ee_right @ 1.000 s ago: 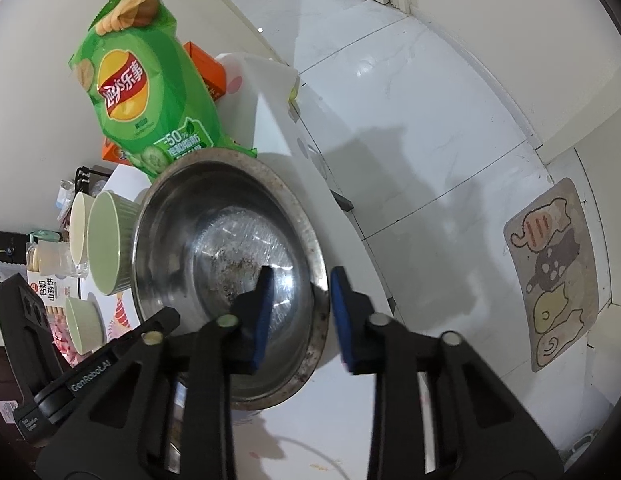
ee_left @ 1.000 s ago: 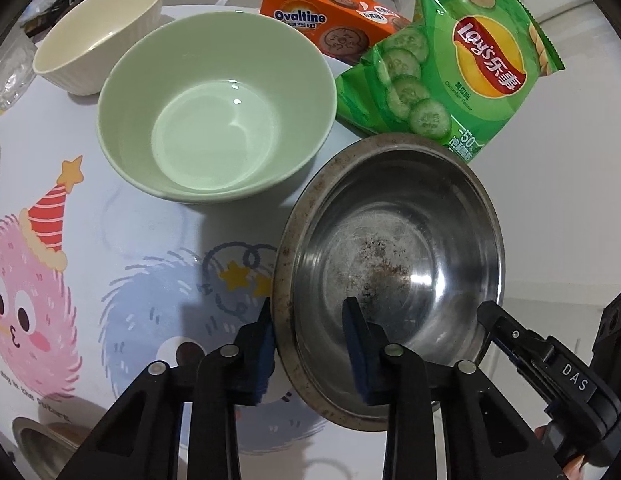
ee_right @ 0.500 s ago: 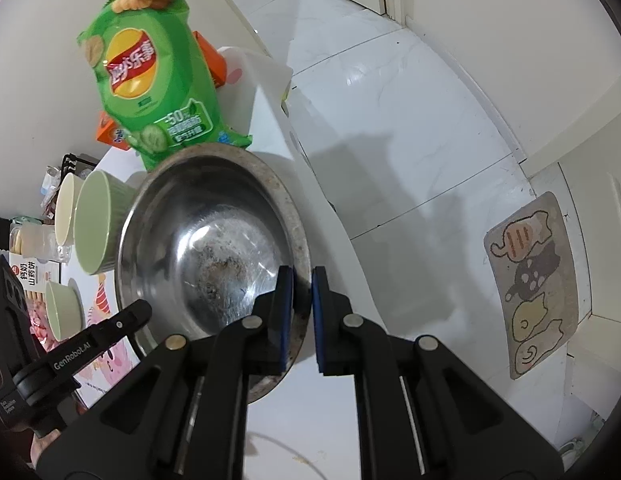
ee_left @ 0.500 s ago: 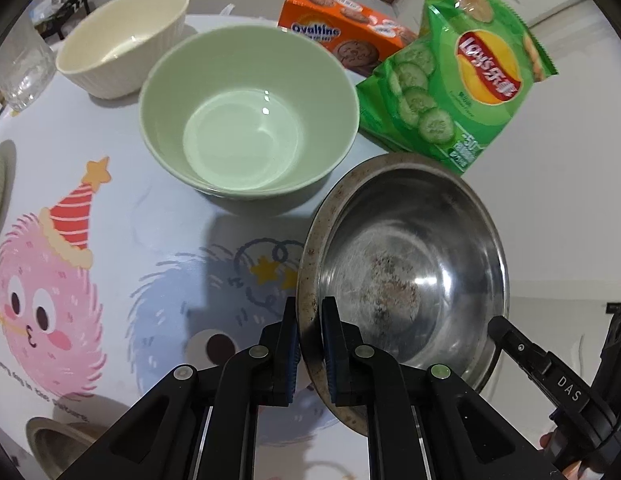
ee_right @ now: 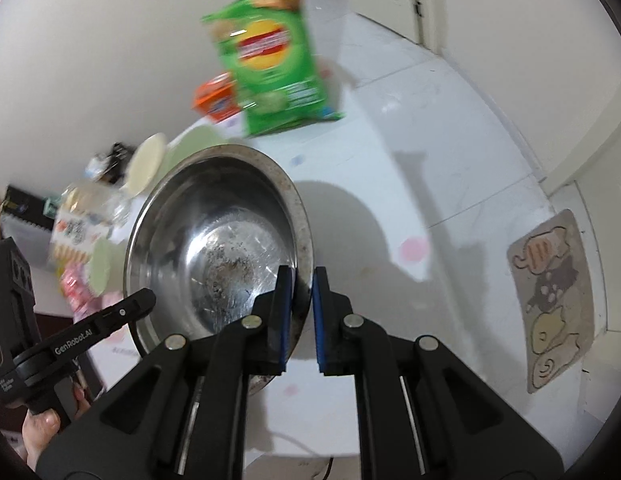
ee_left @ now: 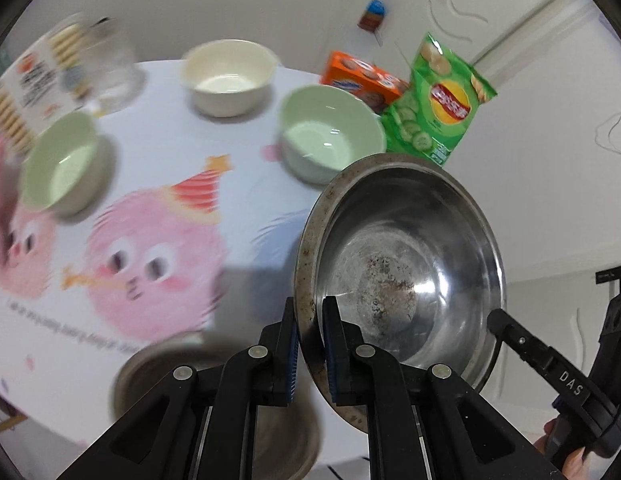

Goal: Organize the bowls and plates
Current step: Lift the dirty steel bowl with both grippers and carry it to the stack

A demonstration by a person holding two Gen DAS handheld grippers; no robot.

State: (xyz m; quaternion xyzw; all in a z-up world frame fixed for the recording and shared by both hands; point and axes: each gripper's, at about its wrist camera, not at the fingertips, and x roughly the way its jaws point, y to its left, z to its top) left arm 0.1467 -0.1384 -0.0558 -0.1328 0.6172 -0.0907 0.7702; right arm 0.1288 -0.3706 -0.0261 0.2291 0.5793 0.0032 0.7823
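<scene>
- While both claws pinch the steel bowl by opposite edges of its rim, you are in the carrying step: the left gripper is clamped on the rim's near-left edge and the right gripper on the edge across from it.
- Each claw's jaws have just closed, and the rim sits between the blue pads in both wrist views, so read both as grasping the bowl, not merely straddling it.
- The bowl hangs clear of the table, out past its edge, tilted with its open side toward the cameras.
- Taking the steel bowl as your landmark: the green bowl stands just beyond its far rim, the cream bowl farther off behind that, a second green bowl well to the left, and another metal dish, blurred, lies low to its left near the table edge.
- The chip bag and orange box stand behind the bowl's far rim.
- Your next move, I judge, is to bring it over a like dish or a bare spot and lower it level; keep both hands moving together, since a pull apart could twist the thin rim from the pads.
- Steer clear of the green bowl as you cross.
</scene>
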